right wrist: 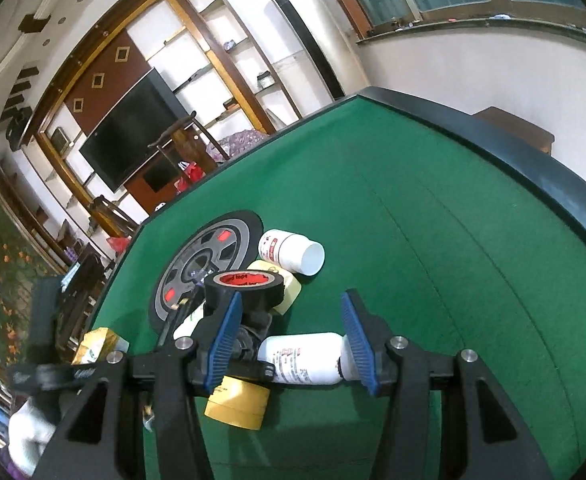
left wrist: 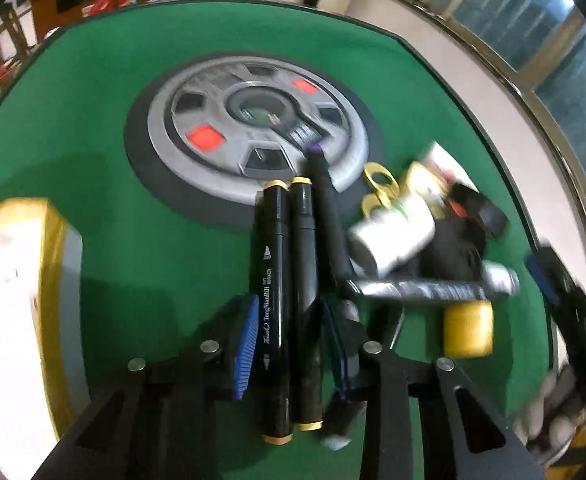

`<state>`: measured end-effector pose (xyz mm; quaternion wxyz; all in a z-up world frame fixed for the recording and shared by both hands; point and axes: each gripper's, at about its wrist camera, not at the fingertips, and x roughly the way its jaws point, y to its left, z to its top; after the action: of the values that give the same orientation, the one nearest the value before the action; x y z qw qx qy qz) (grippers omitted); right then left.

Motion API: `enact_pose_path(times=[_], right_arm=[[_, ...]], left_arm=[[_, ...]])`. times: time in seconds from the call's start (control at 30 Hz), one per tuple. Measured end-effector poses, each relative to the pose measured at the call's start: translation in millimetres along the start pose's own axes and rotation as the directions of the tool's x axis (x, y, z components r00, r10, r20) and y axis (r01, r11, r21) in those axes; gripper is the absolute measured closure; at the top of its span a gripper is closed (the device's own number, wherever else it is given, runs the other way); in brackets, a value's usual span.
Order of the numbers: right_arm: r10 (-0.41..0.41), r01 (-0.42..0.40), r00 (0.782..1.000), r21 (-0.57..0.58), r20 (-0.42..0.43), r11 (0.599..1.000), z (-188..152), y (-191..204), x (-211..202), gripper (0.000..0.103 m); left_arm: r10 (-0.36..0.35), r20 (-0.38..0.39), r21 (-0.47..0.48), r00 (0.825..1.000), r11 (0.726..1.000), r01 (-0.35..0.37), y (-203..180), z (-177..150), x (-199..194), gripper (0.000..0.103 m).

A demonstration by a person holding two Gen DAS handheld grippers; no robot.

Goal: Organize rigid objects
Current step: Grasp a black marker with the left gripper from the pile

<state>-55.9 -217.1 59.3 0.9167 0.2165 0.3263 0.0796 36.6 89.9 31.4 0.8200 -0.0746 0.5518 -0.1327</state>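
In the left wrist view my left gripper (left wrist: 289, 308) is shut on two black markers with yellow caps (left wrist: 289, 280), held side by side lengthwise between the blue pads (left wrist: 243, 344). A third black marker with a purple tip (left wrist: 329, 208) lies just right of them. In the right wrist view my right gripper (right wrist: 291, 300) stands open over the pile. A white bottle (right wrist: 305, 358) lies crosswise between its fingers; the cap end meets the right pad and the left pad is clear of it. A black tape roll with a red core (right wrist: 245, 284) sits beyond the left finger.
The green felt table (left wrist: 93, 140) has a grey round hub (left wrist: 253, 120) at its centre. The pile holds a white bottle (left wrist: 393, 236), yellow-handled scissors (left wrist: 381, 184), a silver-black tube (left wrist: 433, 290) and a yellow tape roll (left wrist: 467, 328). A yellow-edged box (left wrist: 13, 300) stands at the left.
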Motion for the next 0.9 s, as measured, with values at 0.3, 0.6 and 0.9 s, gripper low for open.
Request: enact_pose_path(times=[0.3,0.6,0.9], right_arm=[[-0.026,0.026,1.000,-0.008,0.000,1.000,-1,-1,0,0.052],[-0.040,0.040,0.999,-0.009,-0.015,0.999,-3,-1,2,0.052],[-0.032,0.032,0.999,-0.011,-0.027,0.999,-5,-2,2,0.052]], left_arm=[[-0.065,0.050,-0.044,0.997,0.997,0.067,5,-35,-26,0.071],[0.037,0.078,0.011,0.996,0.999,-0.038,0,-39,-22,0.069],[0.171,0.108,0.155,0.979,0.970,-0.187,-20,-43,-23,0.068]])
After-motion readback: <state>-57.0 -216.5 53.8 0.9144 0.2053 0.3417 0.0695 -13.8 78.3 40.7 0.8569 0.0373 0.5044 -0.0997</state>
